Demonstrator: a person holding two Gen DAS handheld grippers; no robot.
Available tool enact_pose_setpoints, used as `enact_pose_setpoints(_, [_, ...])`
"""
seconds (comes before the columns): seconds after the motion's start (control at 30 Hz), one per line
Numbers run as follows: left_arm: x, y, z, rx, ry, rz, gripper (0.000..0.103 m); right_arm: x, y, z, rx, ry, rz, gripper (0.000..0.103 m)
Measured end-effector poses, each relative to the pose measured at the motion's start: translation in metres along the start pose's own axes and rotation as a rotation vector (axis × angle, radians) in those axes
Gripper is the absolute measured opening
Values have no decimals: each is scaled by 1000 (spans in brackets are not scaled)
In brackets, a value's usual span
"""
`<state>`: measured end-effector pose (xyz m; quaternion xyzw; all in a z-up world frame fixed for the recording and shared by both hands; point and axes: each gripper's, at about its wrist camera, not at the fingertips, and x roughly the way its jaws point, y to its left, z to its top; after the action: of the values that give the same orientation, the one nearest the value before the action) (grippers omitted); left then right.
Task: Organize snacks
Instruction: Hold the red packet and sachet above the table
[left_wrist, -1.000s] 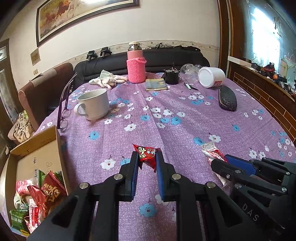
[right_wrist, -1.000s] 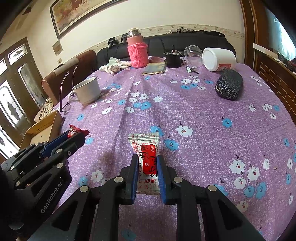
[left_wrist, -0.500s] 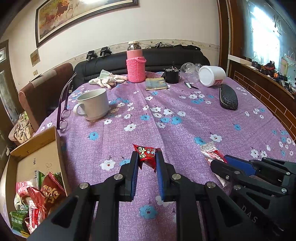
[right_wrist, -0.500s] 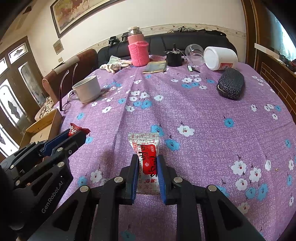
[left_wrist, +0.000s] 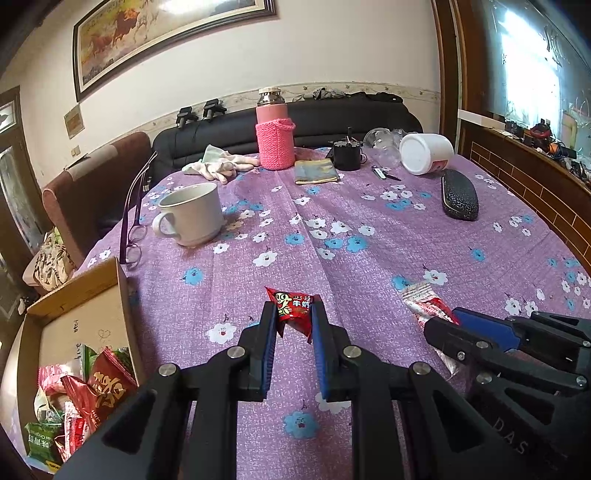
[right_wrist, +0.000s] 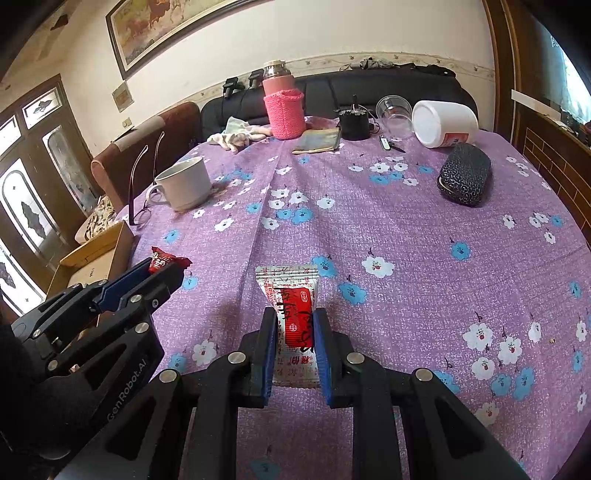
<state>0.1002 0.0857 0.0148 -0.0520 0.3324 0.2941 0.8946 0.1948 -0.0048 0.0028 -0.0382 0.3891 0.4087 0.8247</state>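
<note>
While both hands have kept their place over the last second, nothing in the scene has shifted: each snack sits clamped exactly as it did a moment ago, so the pick-up looks finished and the carry to the cardboard box (left_wrist: 79, 295) has not begun.

The left hand-held gripper (left_wrist: 293, 314) is closed on a small red snack packet (left_wrist: 293, 308), held just above the purple flowered tabletop (left_wrist: 369, 229), with its printed face turned up and away from the camera. That packet is crumpled, so its long axis is hard to call; it seems to run crosswise between the pads.

The right hand-held gripper (right_wrist: 294, 325) is closed on a white-and-red sachet (right_wrist: 291, 291). Its long axis runs straight along the fingers, the crimped end pointing away toward the far side of the tabletop, the near end tucked back between the pads.

The box, already part-filled with packets, stands off the tabletop's left edge, nearer the left gripper, which I judge should go there first.
</note>
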Motion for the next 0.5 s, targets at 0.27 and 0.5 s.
enact_pose_setpoints(0.27, [1,3,0,-7,4,0,18,-4,1,1,8,-12,11,21])
enact_pose_setpoints(0.5, [5,7,0,-27,21,-6,18,-5,2,1,11,-13,16,21])
